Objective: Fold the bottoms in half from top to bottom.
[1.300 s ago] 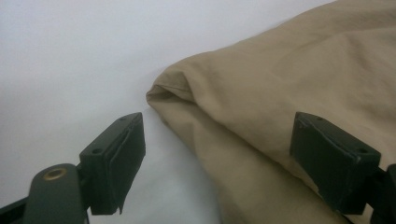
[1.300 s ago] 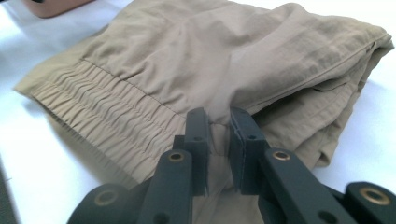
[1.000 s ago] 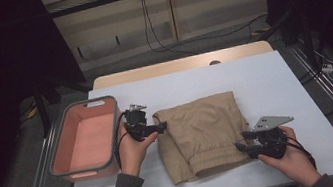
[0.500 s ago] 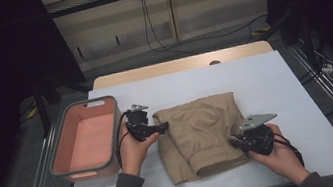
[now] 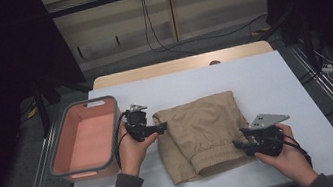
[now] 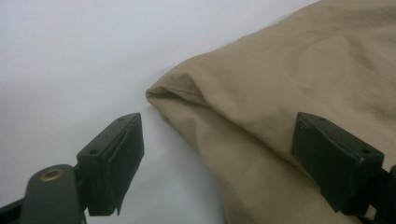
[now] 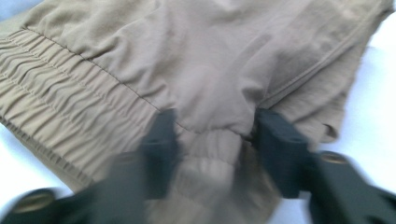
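Observation:
A folded tan garment (image 5: 206, 130) with an elastic hem lies on the white table (image 5: 263, 78). My left gripper (image 5: 163, 127) rests at its left edge, open. In the left gripper view the jaws (image 6: 219, 158) straddle the garment's folded corner (image 6: 289, 79) without pressing it. My right gripper (image 5: 239, 143) is at the garment's lower right edge. Its jaws (image 7: 212, 144) have just been opening, and a bunched fold of the cloth (image 7: 187, 60) lies between them, blurred.
A pink basket with a grey rim (image 5: 58, 156) stands at the table's left edge, close to my left hand. Bare white tabletop lies behind and to the right of the garment. The table's front edge is just under both forearms.
The right gripper nudged slightly left into the garment's lower right edge, then eased back a little. The left hand and the garment's left side kept still.

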Motion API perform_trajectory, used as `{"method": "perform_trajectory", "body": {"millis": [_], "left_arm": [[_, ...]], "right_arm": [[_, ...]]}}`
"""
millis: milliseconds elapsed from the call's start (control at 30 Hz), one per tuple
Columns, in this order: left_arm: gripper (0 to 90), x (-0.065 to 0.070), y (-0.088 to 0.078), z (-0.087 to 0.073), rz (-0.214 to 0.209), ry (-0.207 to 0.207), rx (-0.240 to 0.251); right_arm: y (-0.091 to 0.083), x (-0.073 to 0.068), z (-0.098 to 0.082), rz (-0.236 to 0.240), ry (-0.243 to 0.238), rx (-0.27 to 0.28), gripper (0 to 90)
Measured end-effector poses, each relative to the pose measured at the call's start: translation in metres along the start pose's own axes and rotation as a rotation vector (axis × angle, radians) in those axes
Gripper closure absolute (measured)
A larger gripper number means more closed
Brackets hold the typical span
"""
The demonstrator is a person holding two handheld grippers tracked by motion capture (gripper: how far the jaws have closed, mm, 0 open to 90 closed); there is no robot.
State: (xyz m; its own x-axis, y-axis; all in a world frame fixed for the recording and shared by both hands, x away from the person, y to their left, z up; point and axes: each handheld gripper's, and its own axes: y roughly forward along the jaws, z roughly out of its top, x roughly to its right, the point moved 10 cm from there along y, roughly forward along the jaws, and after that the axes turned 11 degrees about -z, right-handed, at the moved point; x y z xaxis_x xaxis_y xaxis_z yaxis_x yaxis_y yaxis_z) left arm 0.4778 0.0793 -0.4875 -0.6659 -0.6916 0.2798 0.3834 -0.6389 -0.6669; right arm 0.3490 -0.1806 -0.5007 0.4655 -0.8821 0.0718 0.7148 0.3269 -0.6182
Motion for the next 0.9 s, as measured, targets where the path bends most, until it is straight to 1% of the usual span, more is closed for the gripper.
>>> {"method": "perform_trajectory", "body": {"millis": [33, 67, 133, 167, 233, 267, 300, 333, 367, 400, 467, 533, 567, 600, 633, 667, 733, 767, 800, 833, 900], "left_arm": [[16.7, 0.0, 0.0, 0.0, 0.002, -0.005, 0.004], [16.6, 0.001, 0.0, 0.0, -0.001, -0.003, -0.002], [16.5, 0.001, 0.0, 0.0, 0.0, -0.004, 0.001], [16.4, 0.001, 0.0, 0.0, 0.002, 0.0, 0.001], [16.3, 0.0, 0.0, -0.001, 0.004, 0.001, -0.002], [16.1, 0.0, 0.0, 0.0, 0.007, -0.001, 0.001], [15.9, 0.001, 0.0, -0.001, -0.001, -0.002, -0.006], [15.6, 0.001, 0.0, -0.001, 0.001, -0.003, -0.005], [15.2, 0.001, 0.001, -0.001, 0.003, -0.001, 0.001], [14.6, 0.001, 0.001, -0.001, 0.002, -0.003, 0.002], [13.7, 0.002, 0.001, 0.0, 0.0, -0.002, 0.005], [12.8, 0.002, 0.002, 0.0, -0.004, -0.004, 0.007], [12.0, 0.003, 0.003, 0.0, -0.011, -0.003, 0.005], [11.4, 0.004, 0.003, 0.0, -0.013, -0.01, 0.007], [11.2, 0.004, 0.004, -0.001, -0.014, -0.009, 0.003], [11.1, 0.004, 0.005, -0.001, -0.011, -0.006, 0.006], [10.2, 0.004, 0.005, 0.0, -0.014, -0.01, 0.007], [9.6, 0.004, 0.005, 0.0, -0.015, -0.008, 0.007], [8.9, 0.004, 0.005, 0.001, -0.015, -0.01, 0.011], [8.6, 0.005, 0.005, 0.002, -0.018, -0.019, 0.02], [7.0, 0.005, 0.006, 0.003, -0.016, -0.026, 0.029]], "right_arm": [[-0.001, 0.001, -0.001, 0.0, -0.002, 0.002, 33.1], [-0.003, 0.002, -0.004, 0.015, -0.008, 0.002, 30.4], [-0.005, 0.005, -0.008, 0.011, -0.012, -0.001, 24.2], [-0.005, 0.007, -0.01, 0.005, -0.01, -0.006, 23.1], [-0.003, 0.006, -0.014, 0.013, 0.006, -0.008, 21.8], [0.001, 0.006, -0.016, 0.001, 0.013, -0.012, 18.8], [0.003, 0.006, -0.018, -0.002, 0.026, -0.019, 16.4], [0.006, 0.007, -0.02, -0.011, 0.064, -0.033, 11.7], [0.008, 0.008, -0.022, -0.019, 0.086, -0.043, 8.2], [0.01, 0.009, -0.023, -0.026, 0.111, -0.051, 7.4], [0.01, 0.009, -0.025, -0.014, 0.133, -0.064, 8.4], [0.01, 0.004, -0.028, 0.006, 0.127, -0.084, 8.4], [0.01, 0.003, -0.028, -0.001, 0.117, -0.081, 8.5], [0.01, 0.001, -0.029, 0.0, 0.105, -0.088, 10.1], [0.009, 0.0, -0.028, 0.006, 0.097, -0.091, 15.7], [0.008, -0.003, -0.027, 0.028, 0.091, -0.091, 23.9], [0.006, -0.007, -0.026, 0.069, 0.093, -0.087, 32.9], [0.005, -0.008, -0.026, 0.079, 0.096, -0.084, 35.5], [0.005, -0.009, -0.025, 0.091, 0.099, -0.083, 40.1], [0.004, -0.01, -0.025, 0.101, 0.099, -0.084, 42.7], [0.003, -0.011, -0.023, 0.102, 0.09, -0.083, 47.3]]}}
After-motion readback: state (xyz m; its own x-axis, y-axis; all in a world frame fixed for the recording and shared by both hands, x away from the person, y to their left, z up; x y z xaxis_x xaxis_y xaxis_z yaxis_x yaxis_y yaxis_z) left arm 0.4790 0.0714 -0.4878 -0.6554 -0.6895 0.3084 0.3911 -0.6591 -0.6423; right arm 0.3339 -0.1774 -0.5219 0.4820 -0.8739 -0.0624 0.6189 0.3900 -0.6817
